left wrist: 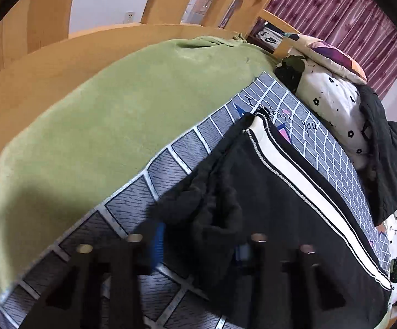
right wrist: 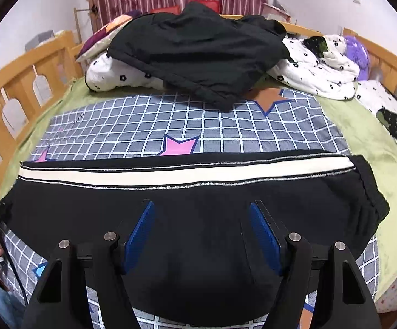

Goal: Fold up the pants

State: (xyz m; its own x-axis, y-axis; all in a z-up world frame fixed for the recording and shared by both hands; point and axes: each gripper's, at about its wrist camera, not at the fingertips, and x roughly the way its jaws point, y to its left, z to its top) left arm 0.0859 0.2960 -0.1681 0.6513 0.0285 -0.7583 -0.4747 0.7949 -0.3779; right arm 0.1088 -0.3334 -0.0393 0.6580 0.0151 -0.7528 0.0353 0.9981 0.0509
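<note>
Black pants (right wrist: 187,213) with a white side stripe (right wrist: 171,174) lie flat across the grid-pattern blanket (right wrist: 149,126) on the bed, lengthwise left to right in the right wrist view. Left gripper (left wrist: 198,244) has its jaws drawn in on a bunched dark fold at the edge of the pants; cloth fills the gap and hides most of both blue pads, so it reads as clamped on the fabric. Right gripper (right wrist: 201,235) hovers over the middle of the pants, jaws well apart, pads clear of cloth. A second black garment (right wrist: 198,52) is heaped on a floral quilt (right wrist: 316,68) at the far side. Green sheet (left wrist: 94,115) under the blanket.
</note>
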